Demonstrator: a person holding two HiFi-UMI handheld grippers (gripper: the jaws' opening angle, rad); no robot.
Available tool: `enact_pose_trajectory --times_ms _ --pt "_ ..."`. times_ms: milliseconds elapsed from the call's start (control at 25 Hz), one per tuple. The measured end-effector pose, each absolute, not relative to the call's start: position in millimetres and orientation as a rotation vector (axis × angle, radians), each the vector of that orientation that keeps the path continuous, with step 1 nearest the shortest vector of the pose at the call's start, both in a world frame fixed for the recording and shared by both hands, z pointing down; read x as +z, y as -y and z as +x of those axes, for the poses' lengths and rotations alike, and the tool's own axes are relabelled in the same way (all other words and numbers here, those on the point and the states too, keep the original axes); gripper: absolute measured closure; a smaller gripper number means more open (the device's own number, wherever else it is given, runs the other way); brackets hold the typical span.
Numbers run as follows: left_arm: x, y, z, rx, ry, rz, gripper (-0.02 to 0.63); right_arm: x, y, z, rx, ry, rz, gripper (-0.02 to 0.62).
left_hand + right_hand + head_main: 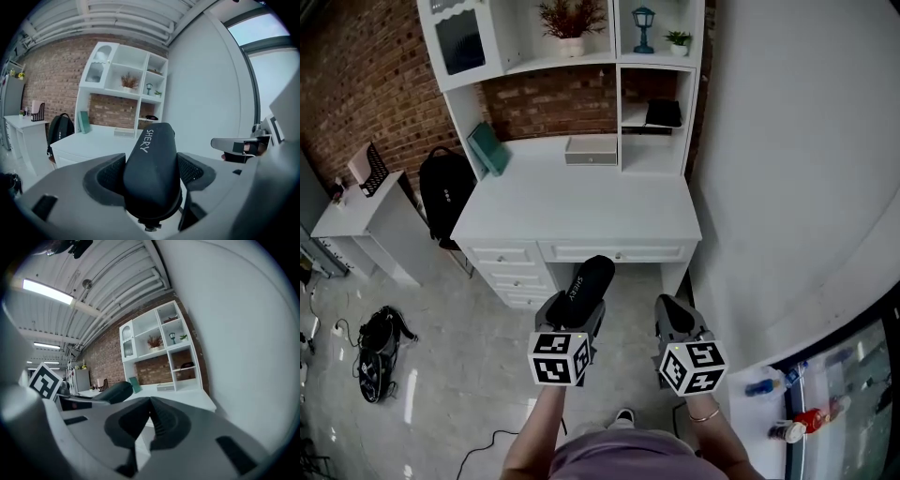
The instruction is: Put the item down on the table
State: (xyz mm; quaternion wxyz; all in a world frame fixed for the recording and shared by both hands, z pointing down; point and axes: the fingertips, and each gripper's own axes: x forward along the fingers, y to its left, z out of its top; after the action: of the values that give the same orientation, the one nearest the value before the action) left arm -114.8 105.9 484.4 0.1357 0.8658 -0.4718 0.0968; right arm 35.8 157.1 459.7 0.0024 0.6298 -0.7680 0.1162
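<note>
gripping a black case (152,168) across its width, the left gripper (574,314) aims the case's long axis forward at the white desk (581,202). the desk lies ahead of the jaws, not yet beneath them. the right gripper (149,417) hangs just beside, jaws closed on nothing.

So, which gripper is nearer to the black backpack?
Left. The left gripper, shut on a black case, is below-right of the backpack; the right gripper is farther right.

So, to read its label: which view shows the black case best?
Left gripper view: the case fills the middle, lettering clear. Head view shows it small from above; right gripper view, just one end.
</note>
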Motion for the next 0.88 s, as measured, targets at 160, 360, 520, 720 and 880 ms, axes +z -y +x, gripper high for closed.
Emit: enact_pose_trajectory --times_ms 160,360,520,720,880 --pt "478 -100 -106 0.287 1.382 2.515 0.261 454 -154 45 0.352 2.416 1.983 0.594" --pt "476 -93 -96 0.297 1.387 2.522 0.262 452 -147 55 0.361 2.423 1.994 0.594" --pt "474 -83 -95 0.304 1.395 2.518 0.262 453 -140 57 0.377 2.428 1.992 0.594" --pt "474 -55 -94 0.287 1.398 2.517 0.262 454 -116 57 0.37 2.427 1.983 0.592" --pt "476 -20 -88 0.276 1.388 2.52 0.262 454 -87 61 0.355 2.418 1.981 0.592"
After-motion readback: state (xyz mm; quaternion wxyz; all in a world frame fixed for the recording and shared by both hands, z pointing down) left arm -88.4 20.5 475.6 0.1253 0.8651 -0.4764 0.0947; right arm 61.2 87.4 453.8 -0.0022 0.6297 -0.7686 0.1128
